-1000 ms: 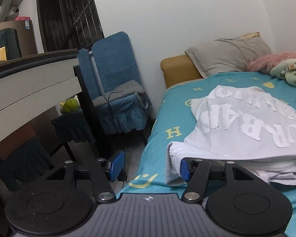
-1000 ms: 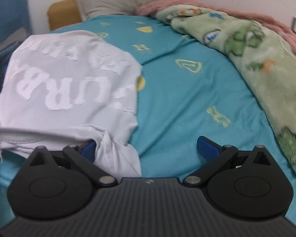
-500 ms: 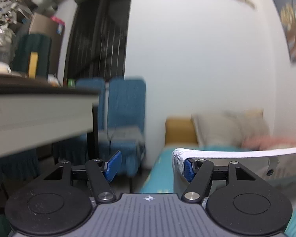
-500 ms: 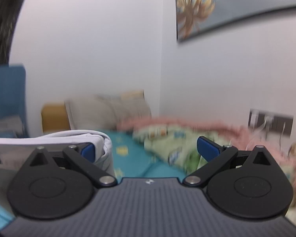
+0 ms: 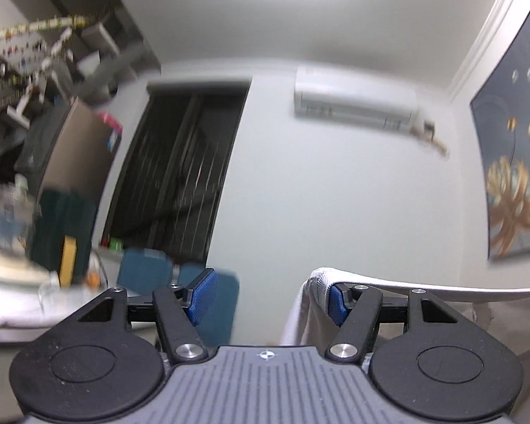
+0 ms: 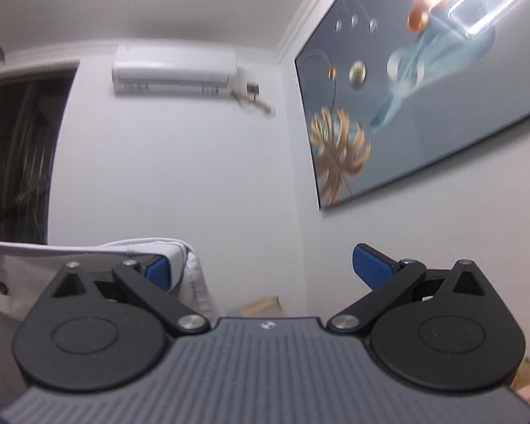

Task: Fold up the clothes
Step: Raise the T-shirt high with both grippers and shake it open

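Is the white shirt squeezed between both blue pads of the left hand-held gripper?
No, the white ribbed-hem shirt only drapes over one blue pad of the left hand-held gripper; the other pad stands bare, far apart.

White garment point(image 5: 424, 288); blue fingertips point(image 5: 203, 291); gold-leafed grey painting point(image 6: 406, 106)

Probably a home bedroom: wall air conditioner point(image 6: 175, 72), framed painting point(image 6: 417, 95), blue chairs point(image 5: 180, 282).

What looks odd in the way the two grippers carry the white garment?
Both grippers stand wide open. The white garment is only draped over the inner finger of the left gripper and of the right gripper, hooked rather than pinched, so it might slip off.
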Demonstrator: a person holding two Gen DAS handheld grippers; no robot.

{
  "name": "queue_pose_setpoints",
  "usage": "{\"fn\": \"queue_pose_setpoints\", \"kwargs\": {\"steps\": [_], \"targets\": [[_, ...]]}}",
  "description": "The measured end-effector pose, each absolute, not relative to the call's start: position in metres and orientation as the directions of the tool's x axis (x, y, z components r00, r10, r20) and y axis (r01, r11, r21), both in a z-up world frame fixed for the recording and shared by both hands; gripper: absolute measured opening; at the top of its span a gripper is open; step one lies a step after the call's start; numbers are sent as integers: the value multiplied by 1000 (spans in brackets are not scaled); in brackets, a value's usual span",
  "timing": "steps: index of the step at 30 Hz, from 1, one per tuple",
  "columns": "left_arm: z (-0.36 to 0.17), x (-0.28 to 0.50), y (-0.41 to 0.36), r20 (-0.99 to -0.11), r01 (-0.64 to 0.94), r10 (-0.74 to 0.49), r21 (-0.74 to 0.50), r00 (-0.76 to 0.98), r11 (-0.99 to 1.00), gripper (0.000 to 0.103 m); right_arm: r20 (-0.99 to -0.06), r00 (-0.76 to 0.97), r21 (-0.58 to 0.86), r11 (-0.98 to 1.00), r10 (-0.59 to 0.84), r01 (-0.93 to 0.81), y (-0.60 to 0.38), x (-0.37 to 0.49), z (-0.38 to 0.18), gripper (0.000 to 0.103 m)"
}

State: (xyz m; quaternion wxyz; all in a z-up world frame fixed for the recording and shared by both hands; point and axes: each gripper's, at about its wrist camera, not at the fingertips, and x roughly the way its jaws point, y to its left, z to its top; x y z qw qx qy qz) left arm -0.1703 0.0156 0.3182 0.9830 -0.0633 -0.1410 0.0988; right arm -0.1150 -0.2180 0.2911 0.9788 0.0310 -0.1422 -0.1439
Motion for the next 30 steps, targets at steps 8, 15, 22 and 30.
{"fn": "queue_pose_setpoints", "kwargs": {"steps": [8,15,22,30], "targets": [[428,-275,-16,410,-134,175,-127,895,983,66,394,875,143,959,-281,243,-241,-207,380,103],[432,-255,-24,320,-113,164,-172,933,979,66,317,915,99,968,-250,230,-248,-200,384,103],[346,-128,-18,103,-107,129,-193,986,975,66,155,953,-37,963,-258,267,-248,-112,315,103],[275,56,-12,-79,-123,113,-133,990,983,66,-24,965,-101,961,-262,258,-262,40,246,103]]}}
